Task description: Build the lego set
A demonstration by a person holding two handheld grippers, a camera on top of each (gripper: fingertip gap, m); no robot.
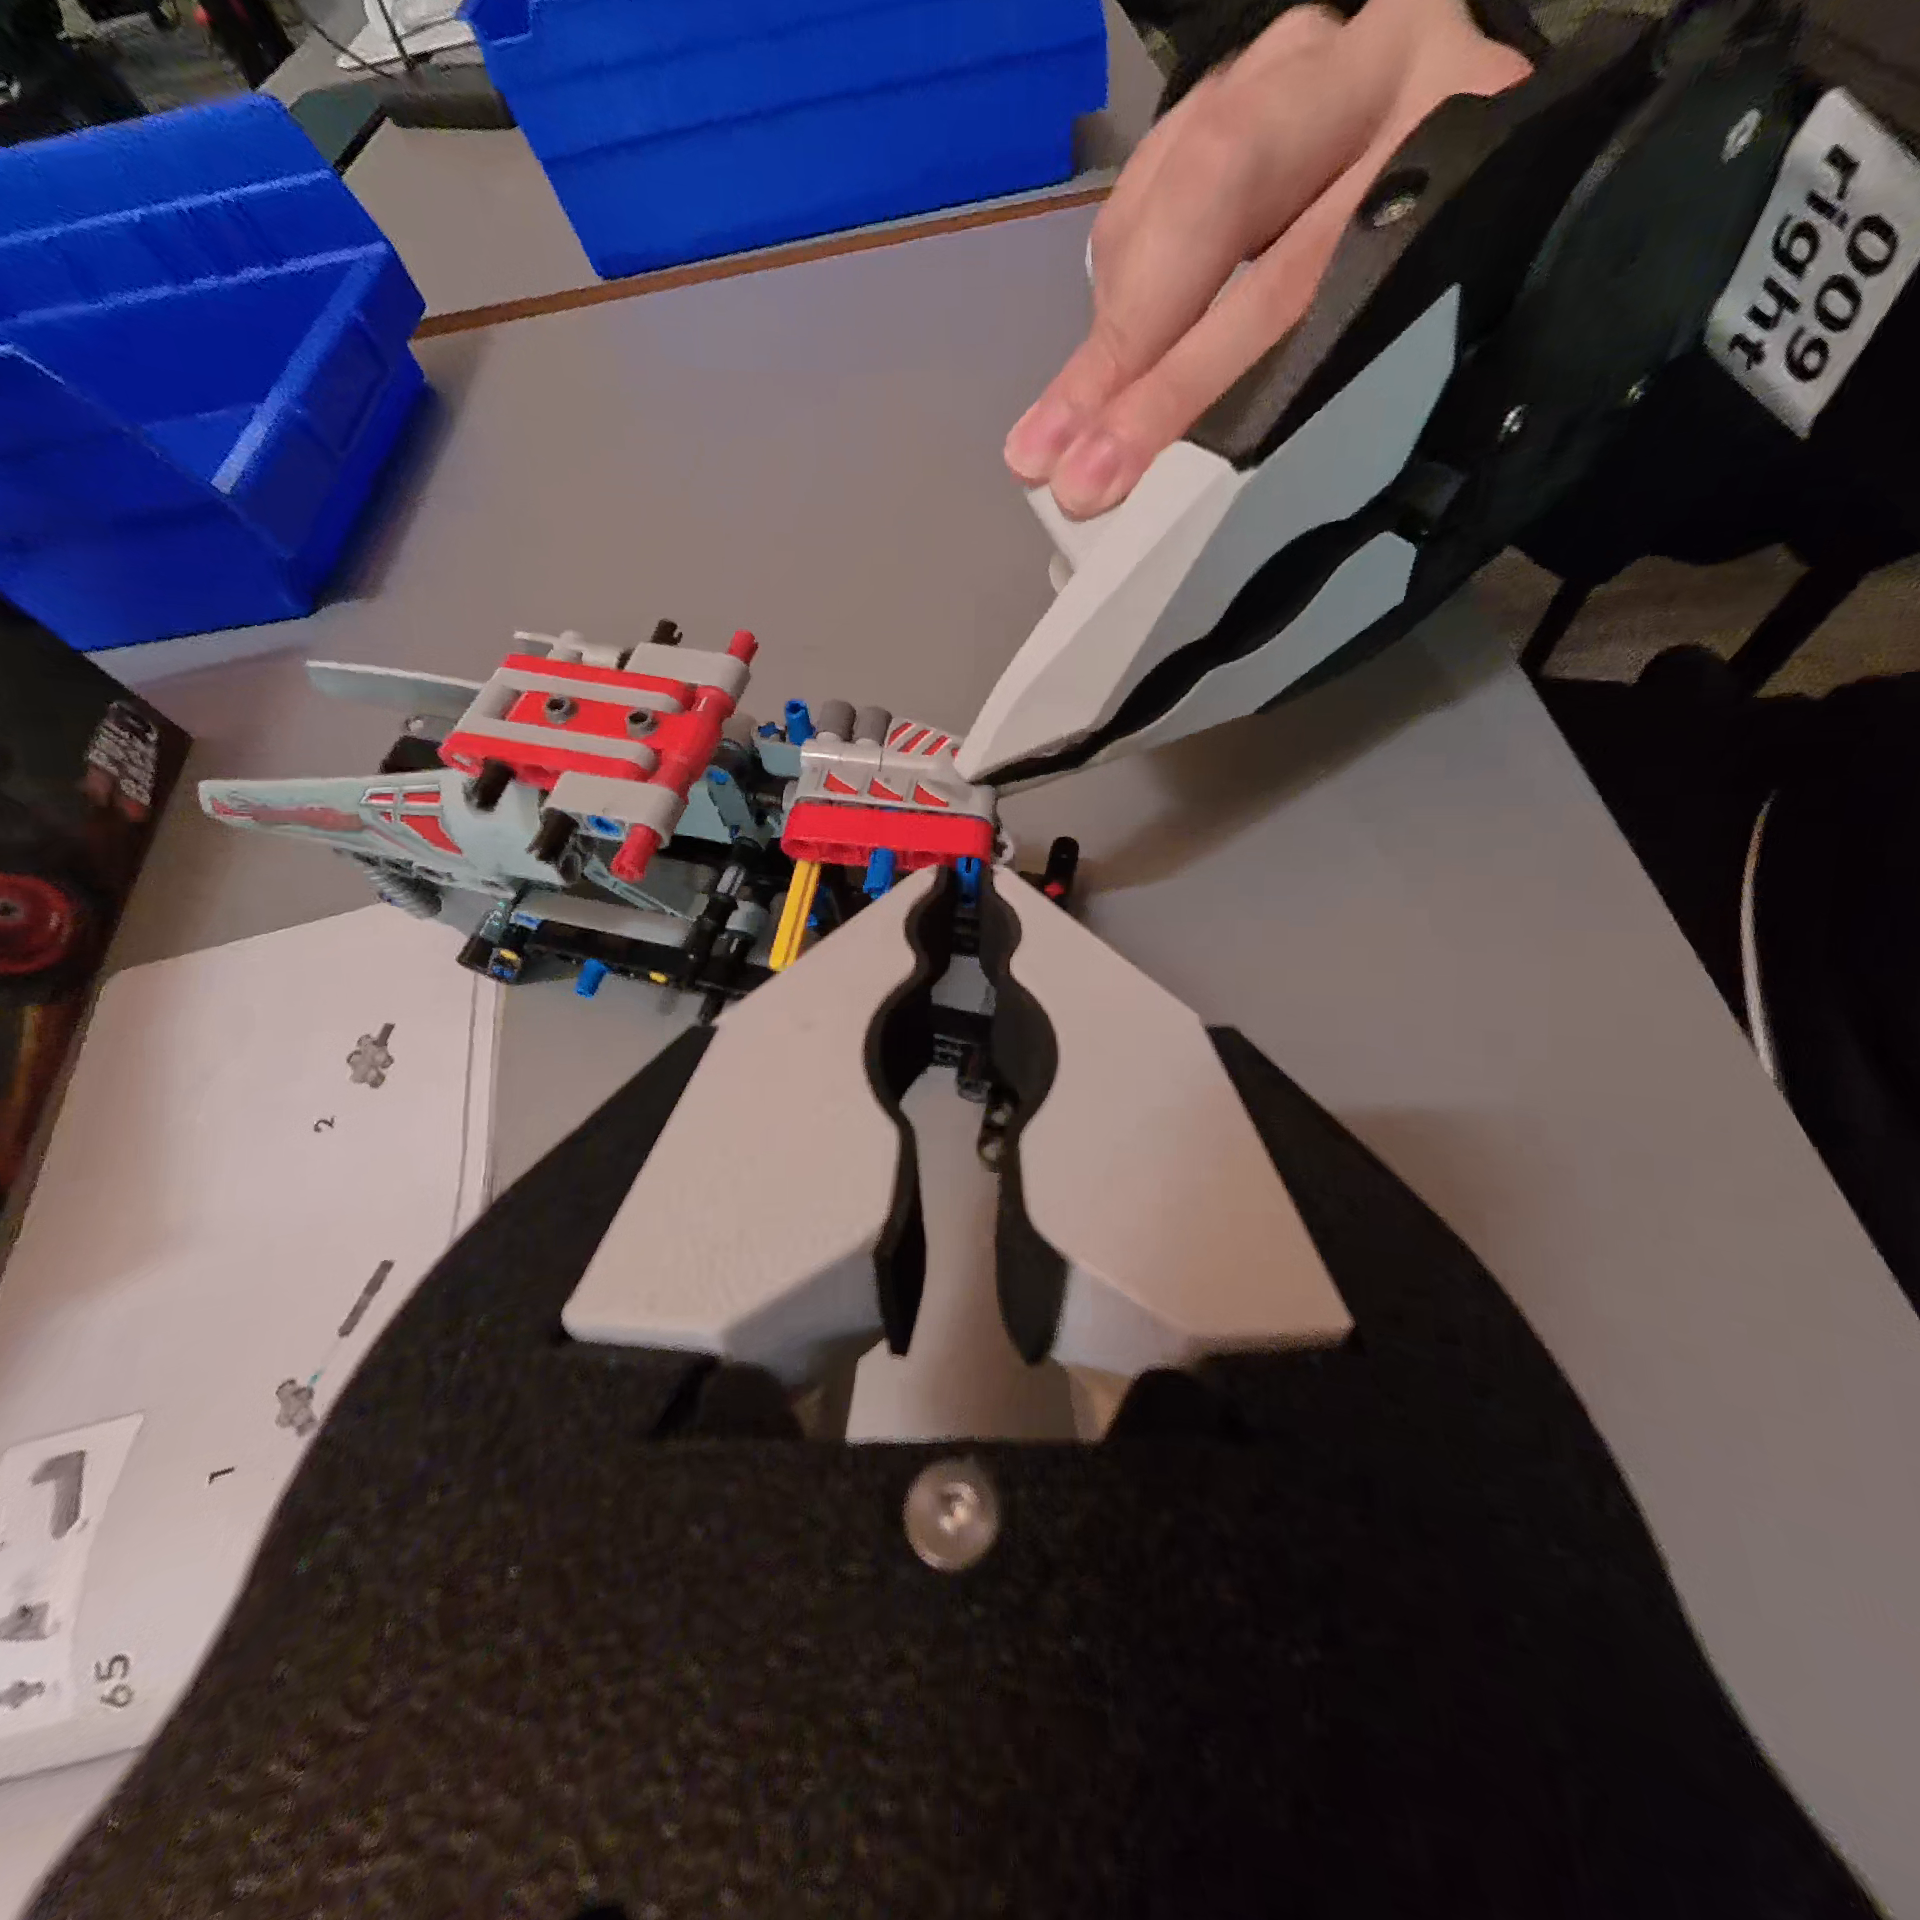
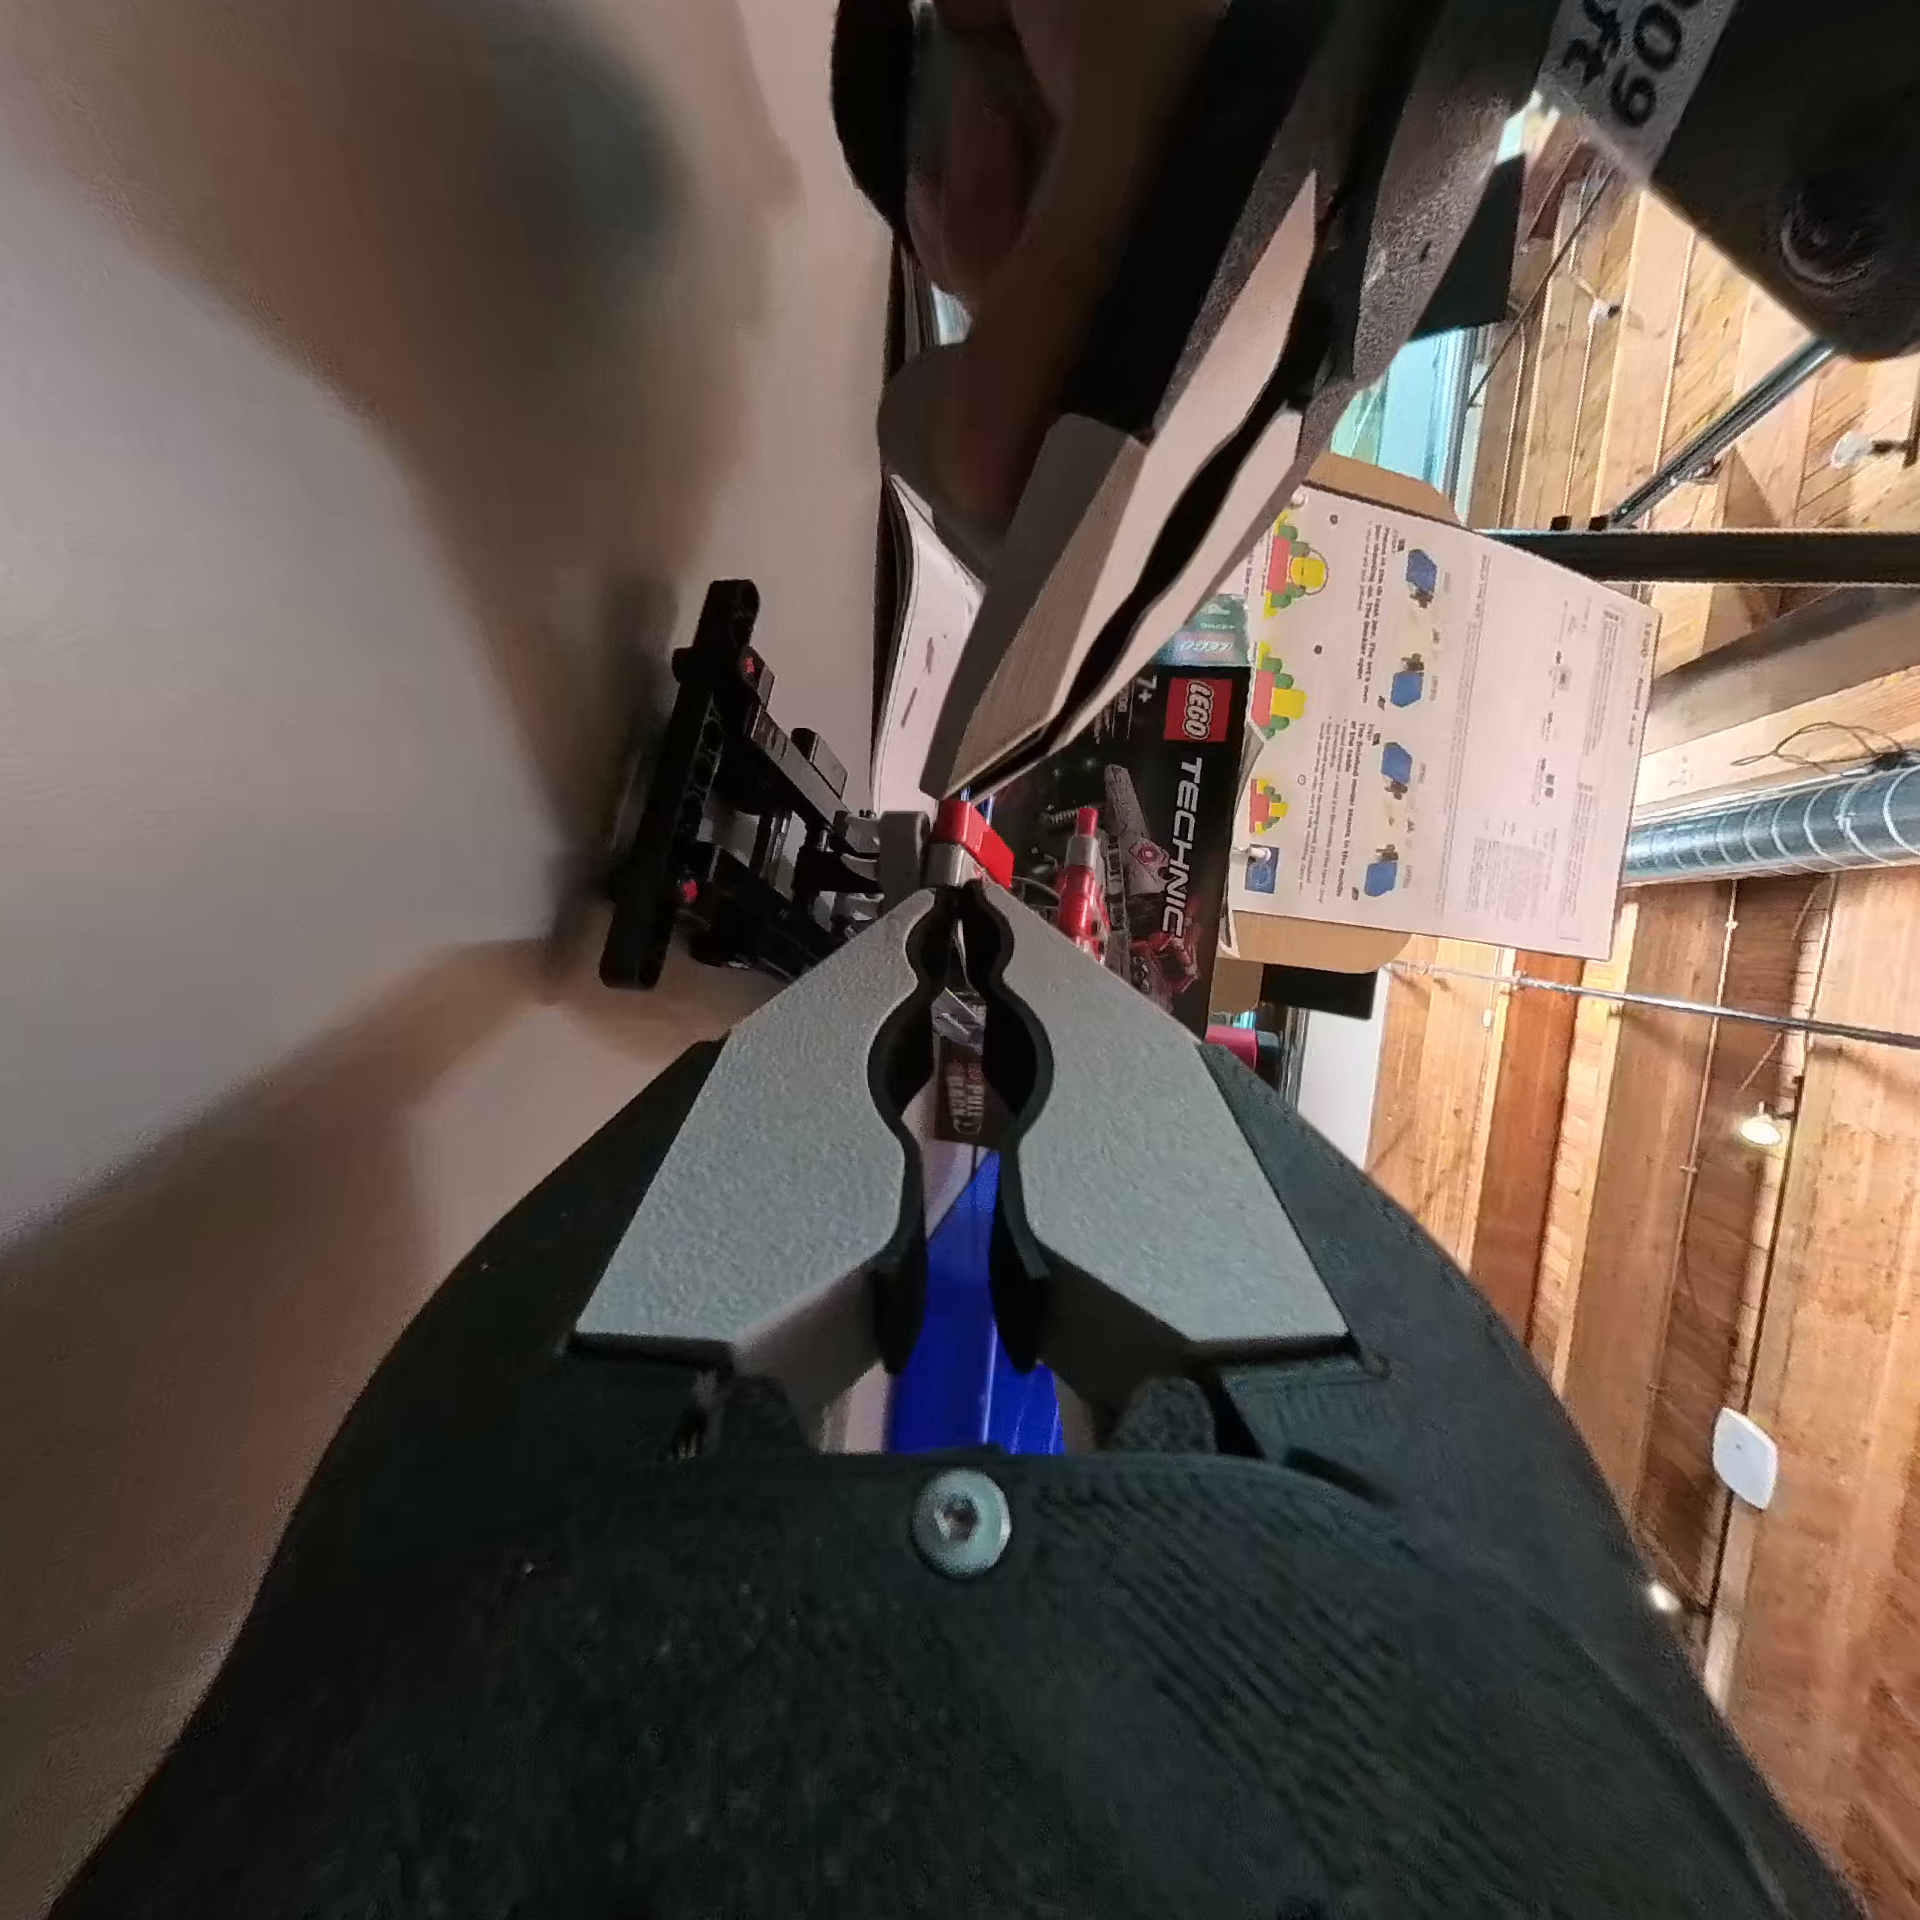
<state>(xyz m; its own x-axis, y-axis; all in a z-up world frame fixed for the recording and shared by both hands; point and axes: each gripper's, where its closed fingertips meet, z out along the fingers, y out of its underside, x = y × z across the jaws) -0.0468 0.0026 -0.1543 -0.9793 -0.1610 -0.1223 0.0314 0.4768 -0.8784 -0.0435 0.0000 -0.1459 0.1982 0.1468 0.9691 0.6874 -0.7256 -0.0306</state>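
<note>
Sitting at the far left of the grey surface (image 1: 1351,831), blue bins (image 1: 187,343) and the instruction booklet (image 1: 260,1195) flank the lego model (image 1: 644,810), which rests mid-surface. The left gripper (image 1: 961,883), fingers nearly pressed together, noses under its red beam (image 1: 883,836), seemingly bracing the model, though any pinch is hidden. The right gripper (image 1: 977,774), fingers closed, touches the striped grey piece (image 1: 894,779). Pressing should run straight down while the left holds firm.

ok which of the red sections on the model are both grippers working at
The small red beam at the model's near end, where both grippers' tips meet: left gripper, right gripper. The bigger red frame sits farther left, untouched.
</note>
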